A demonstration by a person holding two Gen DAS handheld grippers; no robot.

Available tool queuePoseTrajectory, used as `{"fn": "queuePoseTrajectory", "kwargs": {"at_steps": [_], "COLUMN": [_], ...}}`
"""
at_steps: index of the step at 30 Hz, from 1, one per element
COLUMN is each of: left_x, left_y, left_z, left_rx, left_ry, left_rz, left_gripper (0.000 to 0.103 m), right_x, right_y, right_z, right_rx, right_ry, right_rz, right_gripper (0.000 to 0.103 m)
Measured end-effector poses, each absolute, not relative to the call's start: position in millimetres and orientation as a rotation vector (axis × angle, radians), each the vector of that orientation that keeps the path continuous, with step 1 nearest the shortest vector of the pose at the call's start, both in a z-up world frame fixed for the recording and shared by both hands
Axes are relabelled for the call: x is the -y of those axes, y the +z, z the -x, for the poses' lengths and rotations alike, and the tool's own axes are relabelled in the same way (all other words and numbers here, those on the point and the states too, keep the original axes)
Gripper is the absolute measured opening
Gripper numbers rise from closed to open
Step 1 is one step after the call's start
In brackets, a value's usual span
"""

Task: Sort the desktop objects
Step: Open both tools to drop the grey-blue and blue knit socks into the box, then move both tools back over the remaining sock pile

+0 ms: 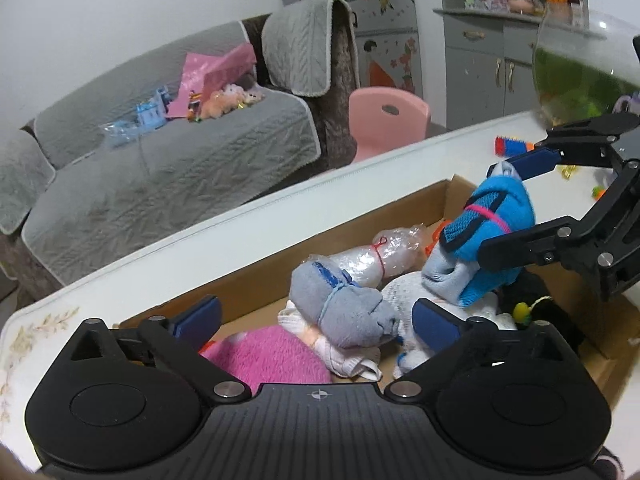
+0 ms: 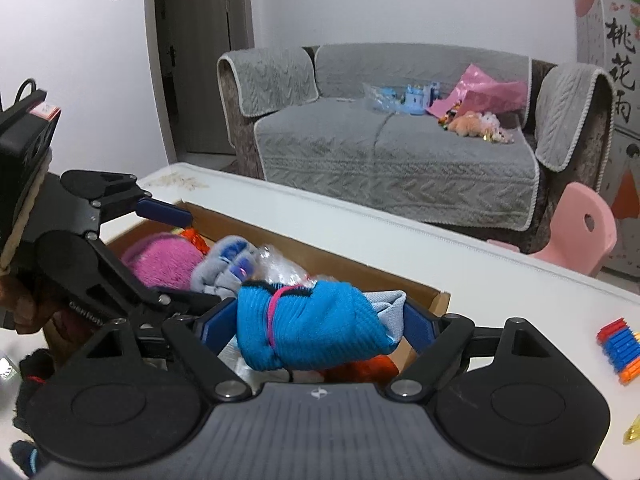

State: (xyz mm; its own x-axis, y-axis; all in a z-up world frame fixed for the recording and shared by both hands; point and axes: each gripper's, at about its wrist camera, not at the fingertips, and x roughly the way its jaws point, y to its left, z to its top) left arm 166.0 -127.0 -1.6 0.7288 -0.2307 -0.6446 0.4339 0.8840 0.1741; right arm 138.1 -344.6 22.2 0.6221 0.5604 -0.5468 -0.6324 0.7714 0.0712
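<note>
My right gripper [image 2: 320, 326] is shut on a blue sock roll [image 2: 312, 328] tied with a pink band, held just above the cardboard box [image 2: 434, 300]. In the left wrist view the same blue sock roll [image 1: 480, 240] hangs between the right gripper's fingers [image 1: 532, 162]. My left gripper [image 1: 316, 320] is open over the box [image 1: 360, 216], with a grey sock roll [image 1: 344, 312] between its pads and apart from them. A pink fluffy roll [image 1: 268, 354], a plastic-wrapped bundle [image 1: 376, 256] and white socks [image 1: 404, 292] lie in the box.
The box sits on a white table [image 2: 500, 280]. Coloured toy blocks [image 2: 618, 350] lie on the table to the right. A glass fishbowl [image 1: 580, 72] stands at the far right of the table. A pink chair [image 2: 580, 228] and a grey sofa [image 2: 400, 148] stand beyond the table.
</note>
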Motion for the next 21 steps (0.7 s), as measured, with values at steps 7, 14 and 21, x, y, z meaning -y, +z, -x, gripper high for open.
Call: {"fn": "queuePoseTrajectory", "kwargs": {"at_steps": [7,14,21], "left_x": [109,80,56], "left_y": [26,58,54], "left_z": [-138,-86,-14], "left_rx": [-0.610,-0.543,-0.519], "left_ry": [-0.383,-0.375,-0.391], "left_rz": [-0.267,-0.176,-0.164], "left_gripper": [0.103,0.103,0.103], "right_x": [349,364,375], "right_y": [40,63,64], "right_z": [-124,-85,-5], "right_rx": [-0.535,-0.456,-0.383], "right_ry": [0.685,0.696,0.720], "right_rz": [0.126,0.075,0.031], "right_gripper": [0.083,0.084,0.088]}}
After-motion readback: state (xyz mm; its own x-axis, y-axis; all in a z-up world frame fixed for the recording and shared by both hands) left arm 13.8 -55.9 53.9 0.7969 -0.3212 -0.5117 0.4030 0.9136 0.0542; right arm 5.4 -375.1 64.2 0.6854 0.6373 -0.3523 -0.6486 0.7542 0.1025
